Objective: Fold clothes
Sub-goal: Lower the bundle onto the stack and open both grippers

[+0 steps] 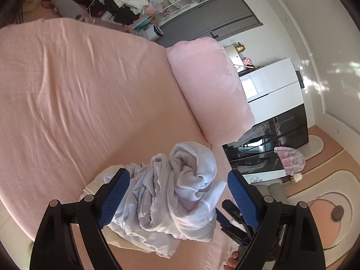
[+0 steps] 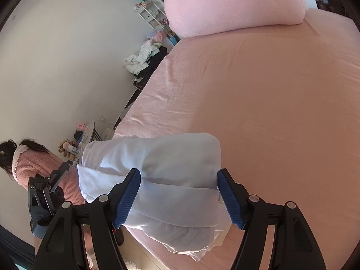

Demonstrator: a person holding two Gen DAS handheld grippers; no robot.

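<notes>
A crumpled white cotton garment point(image 1: 180, 193) lies on the pink-sheeted bed point(image 1: 78, 90). Both the left gripper point(image 1: 177, 200) and right gripper point(image 2: 180, 198) stand released around it. A plush pink bolster point(image 1: 209, 90) sits at one o'clock.

My claws carry blue ribbed pads point(image 1: 117, 194) on black arms. The crumpled garment point(image 1: 175, 193) between them is white, perhaps faintly lilac in shadow. Sheet point(image 1: 78, 85) and pillow point(image 1: 209, 90), at one o'clock, are plain pink.
</notes>
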